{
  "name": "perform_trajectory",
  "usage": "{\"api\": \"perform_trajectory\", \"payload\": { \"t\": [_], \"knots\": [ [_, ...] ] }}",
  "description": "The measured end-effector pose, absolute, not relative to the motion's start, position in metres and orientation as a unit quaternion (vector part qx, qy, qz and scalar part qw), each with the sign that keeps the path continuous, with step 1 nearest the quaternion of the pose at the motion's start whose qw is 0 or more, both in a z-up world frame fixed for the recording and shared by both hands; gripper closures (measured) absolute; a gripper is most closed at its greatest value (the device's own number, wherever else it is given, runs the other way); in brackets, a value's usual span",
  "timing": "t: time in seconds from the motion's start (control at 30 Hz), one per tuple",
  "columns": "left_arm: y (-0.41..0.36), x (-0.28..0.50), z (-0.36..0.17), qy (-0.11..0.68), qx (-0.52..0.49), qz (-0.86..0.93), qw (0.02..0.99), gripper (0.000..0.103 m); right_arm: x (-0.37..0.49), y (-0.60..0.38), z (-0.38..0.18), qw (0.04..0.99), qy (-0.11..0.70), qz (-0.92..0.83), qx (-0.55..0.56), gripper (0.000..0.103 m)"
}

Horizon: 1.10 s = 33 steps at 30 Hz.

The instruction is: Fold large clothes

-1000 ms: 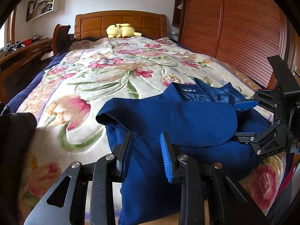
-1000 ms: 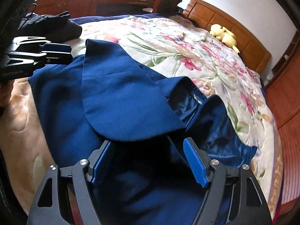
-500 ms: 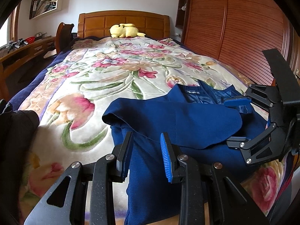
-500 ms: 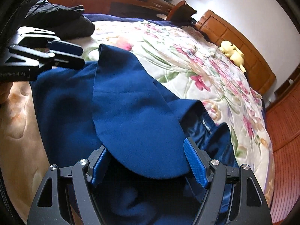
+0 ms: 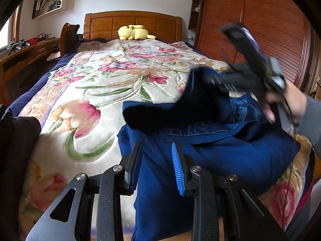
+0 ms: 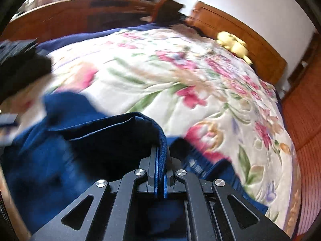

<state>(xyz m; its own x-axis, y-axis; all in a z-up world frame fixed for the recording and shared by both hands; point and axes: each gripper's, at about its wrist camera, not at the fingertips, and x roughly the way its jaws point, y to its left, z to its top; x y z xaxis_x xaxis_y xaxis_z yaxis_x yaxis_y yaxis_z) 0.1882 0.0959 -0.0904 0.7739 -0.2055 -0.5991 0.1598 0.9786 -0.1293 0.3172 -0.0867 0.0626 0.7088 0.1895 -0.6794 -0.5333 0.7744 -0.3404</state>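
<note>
- Since the earlier frame, the right gripper had gone from spread above the blue coat to clamped on a folded edge of it, lifting that flap clear of the floral blanket.
- Left gripper hovered with its fingers apart over the coat's near side, holding nothing.
- Coat lay at the bed's foot, part folded; motion blur hid which part was pinched, probably a sleeve or front panel.
- Next move called for carrying the flap across and laying it flat.

home bedroom, floral-quilted bed, carved wooden headboard, yellow plush toy, slatted wooden wardrobe
</note>
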Motion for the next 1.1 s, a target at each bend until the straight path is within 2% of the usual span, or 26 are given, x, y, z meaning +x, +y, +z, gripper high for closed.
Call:
{"api": "perform_trajectory", "payload": {
  "t": [0.13, 0.23, 0.27, 0.3, 0.53, 0.8, 0.97, 1.07, 1.1],
  "knots": [
    [0.095, 0.189, -0.091, 0.324, -0.033, -0.099, 0.94, 0.072, 0.365, -0.087, 0.068, 0.9, 0.338, 0.138, -0.238, 0.099],
    [0.094, 0.189, -0.091, 0.325, -0.032, -0.102, 0.94, 0.072, 0.388, -0.094, 0.068, 0.907, 0.355, 0.086, -0.209, 0.074],
    [0.094, 0.188, -0.091, 0.325, -0.031, -0.103, 0.94, 0.072, 0.389, -0.094, 0.07, 0.91, 0.351, 0.081, -0.203, 0.062],
    [0.093, 0.188, -0.091, 0.325, -0.031, -0.103, 0.94, 0.072, 0.387, -0.096, 0.072, 0.914, 0.346, 0.084, -0.195, 0.056],
    [0.094, 0.189, -0.092, 0.325, -0.03, -0.103, 0.94, 0.072, 0.319, -0.094, 0.064, 0.893, 0.347, 0.196, -0.211, 0.055],
    [0.093, 0.188, -0.092, 0.325, -0.027, -0.105, 0.939, 0.072, 0.244, -0.103, 0.035, 0.853, 0.383, 0.27, -0.227, 0.055],
    [0.09, 0.187, -0.092, 0.327, -0.023, -0.107, 0.939, 0.072, 0.247, -0.111, 0.026, 0.831, 0.414, 0.256, -0.269, 0.055],
    [0.089, 0.188, -0.092, 0.327, -0.023, -0.108, 0.939, 0.072, 0.271, -0.117, 0.018, 0.817, 0.45, 0.254, -0.258, 0.056],
    [0.089, 0.187, -0.092, 0.327, -0.023, -0.108, 0.939, 0.072, 0.277, -0.119, 0.017, 0.817, 0.451, 0.249, -0.259, 0.06]
  ]
}}
